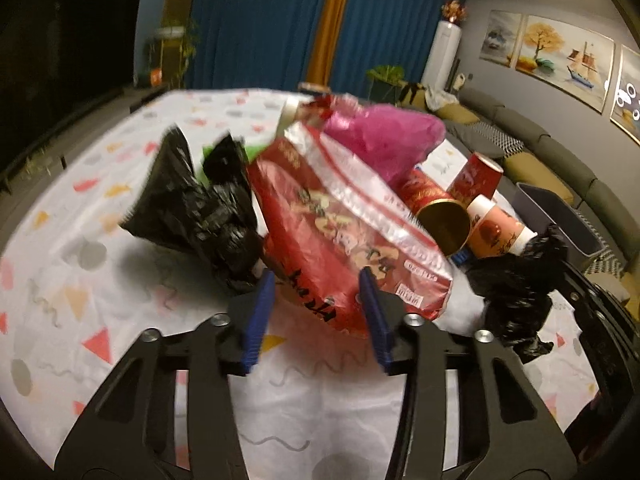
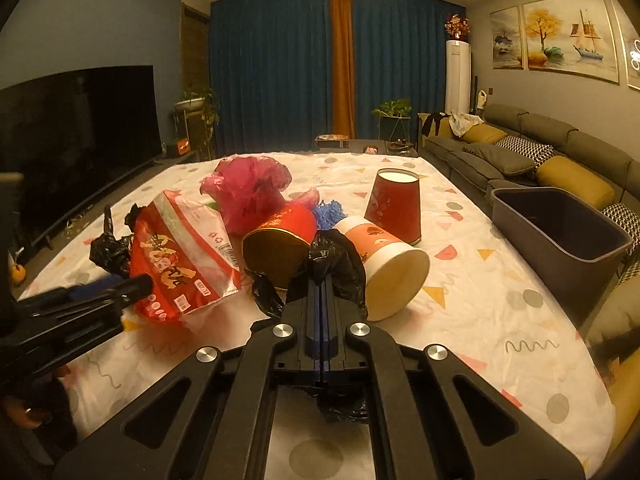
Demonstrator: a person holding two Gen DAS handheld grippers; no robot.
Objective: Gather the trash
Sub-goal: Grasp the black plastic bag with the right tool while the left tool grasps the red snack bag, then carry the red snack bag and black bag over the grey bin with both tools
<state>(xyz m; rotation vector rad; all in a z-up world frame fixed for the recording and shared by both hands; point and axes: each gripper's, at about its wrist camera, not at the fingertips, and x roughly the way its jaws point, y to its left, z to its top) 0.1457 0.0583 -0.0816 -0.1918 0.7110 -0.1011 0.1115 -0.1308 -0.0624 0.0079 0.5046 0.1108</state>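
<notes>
My left gripper [image 1: 318, 308] is wide open, its blue pads [image 1: 258, 312] on either side of the near edge of a red snack bag [image 1: 340, 232]; I cannot tell whether they touch it. The bag is glossy red with a clear crinkled strip and a white label, tilted up off the cloth [image 1: 100, 280]. At its 9 o'clock lies a crumpled black bag [image 1: 200, 204]; at 12 o'clock, a pink bag [image 1: 384, 140]. My right gripper [image 2: 323, 292] is clamped on a second black bag [image 2: 336, 260], shiny and wrinkled, bunched above and below the closed fingers. Just past it, at 12 o'clock, a red tin [image 2: 280, 240] lies on its side, gold interior facing me. At 1 o'clock a white-and-orange cup [image 2: 384, 264] lies tipped over, with a red cup [image 2: 396, 204] standing upside down behind it. A grey bin [image 2: 560, 236] sits at the table's right edge, at 2 o'clock.
</notes>
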